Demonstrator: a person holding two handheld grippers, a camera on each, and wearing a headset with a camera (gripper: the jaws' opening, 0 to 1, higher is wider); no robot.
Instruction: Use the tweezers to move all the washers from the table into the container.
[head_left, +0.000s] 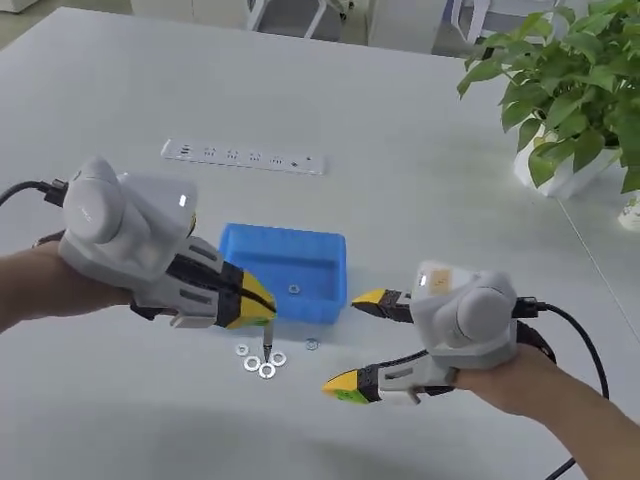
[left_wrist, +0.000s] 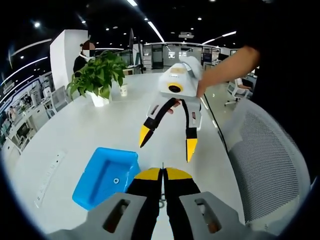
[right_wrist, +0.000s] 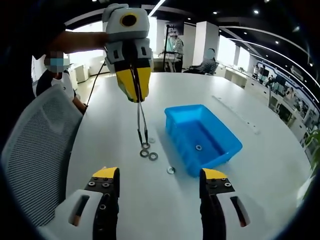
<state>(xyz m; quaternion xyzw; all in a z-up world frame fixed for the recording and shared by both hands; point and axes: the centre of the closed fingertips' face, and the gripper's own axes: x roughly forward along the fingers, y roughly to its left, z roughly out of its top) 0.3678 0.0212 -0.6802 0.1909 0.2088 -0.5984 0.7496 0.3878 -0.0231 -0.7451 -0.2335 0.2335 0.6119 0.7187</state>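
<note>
My left gripper (head_left: 258, 305) is shut on thin metal tweezers (head_left: 267, 340). The tweezers point down into a cluster of several small washers (head_left: 265, 362) on the white table, in front of the blue container (head_left: 250, 262). In the right gripper view the tweezers (right_wrist: 141, 120) hang from the left gripper (right_wrist: 136, 95), and their tips touch one washer (right_wrist: 145, 145). I cannot tell whether it is pinched. One washer (right_wrist: 199, 147) lies inside the container (right_wrist: 220, 150). My right gripper (head_left: 358, 341) is open and holds nothing, right of the cluster; another washer (head_left: 312, 344) lies just left of it.
A white power strip (head_left: 245, 157) lies behind the container. A potted plant (head_left: 570, 100) stands at the table's far right. A mesh office chair (left_wrist: 270, 165) is beside the table. People sit in the background of the room.
</note>
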